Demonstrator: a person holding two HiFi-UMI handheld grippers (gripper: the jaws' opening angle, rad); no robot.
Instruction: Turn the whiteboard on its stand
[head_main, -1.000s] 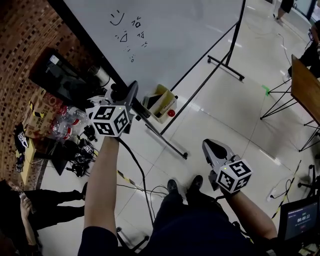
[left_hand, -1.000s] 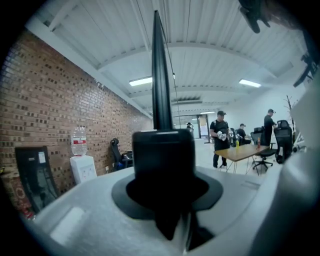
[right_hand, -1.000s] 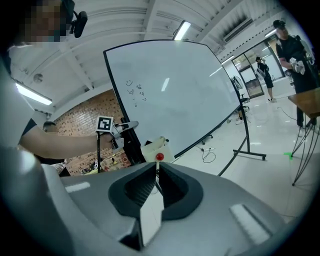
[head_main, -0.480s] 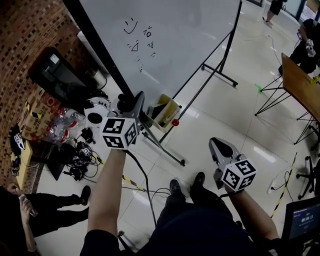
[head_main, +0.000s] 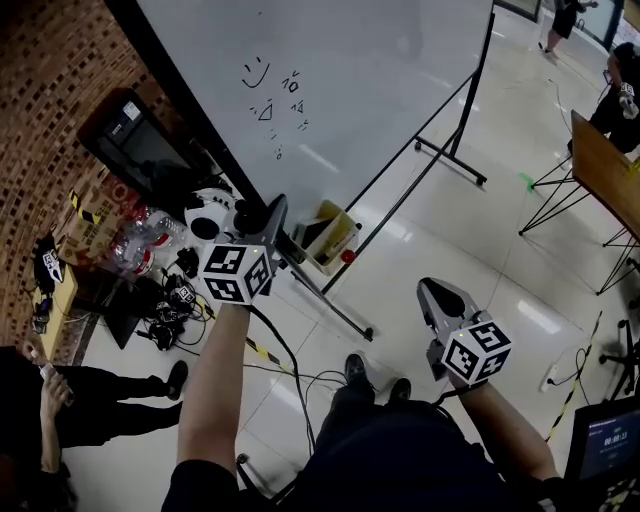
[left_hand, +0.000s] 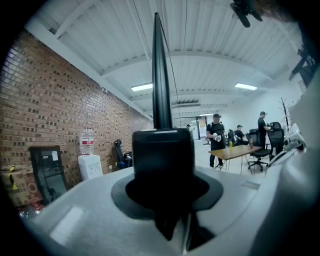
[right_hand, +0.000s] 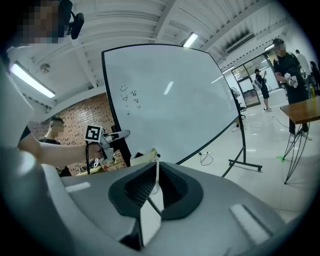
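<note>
The big whiteboard (head_main: 350, 90) with small scribbles leans tilted in its black stand (head_main: 452, 150). My left gripper (head_main: 262, 215) is at the board's lower left edge. In the left gripper view a black block on the frame (left_hand: 162, 160) fills the gap between the jaws, and the frame edge (left_hand: 159, 75) rises straight up from it. The jaws are easing open a little with the block still pressed between them. My right gripper (head_main: 430, 292) hangs low over the floor, away from the board, shut with nothing in it. The right gripper view shows the whiteboard (right_hand: 175, 110) and the left gripper (right_hand: 117, 134) on its edge.
A yellow box (head_main: 330, 235) sits on the stand's base bar (head_main: 340, 305). A monitor (head_main: 145, 150), bottles and cables crowd the brick wall at left. A person (head_main: 60, 420) sits at lower left. A wooden table (head_main: 605, 165) stands at right and a screen (head_main: 605, 445) at lower right.
The left gripper has kept its hold on the board's frame while the view shifted slightly. The right gripper has barely moved.
</note>
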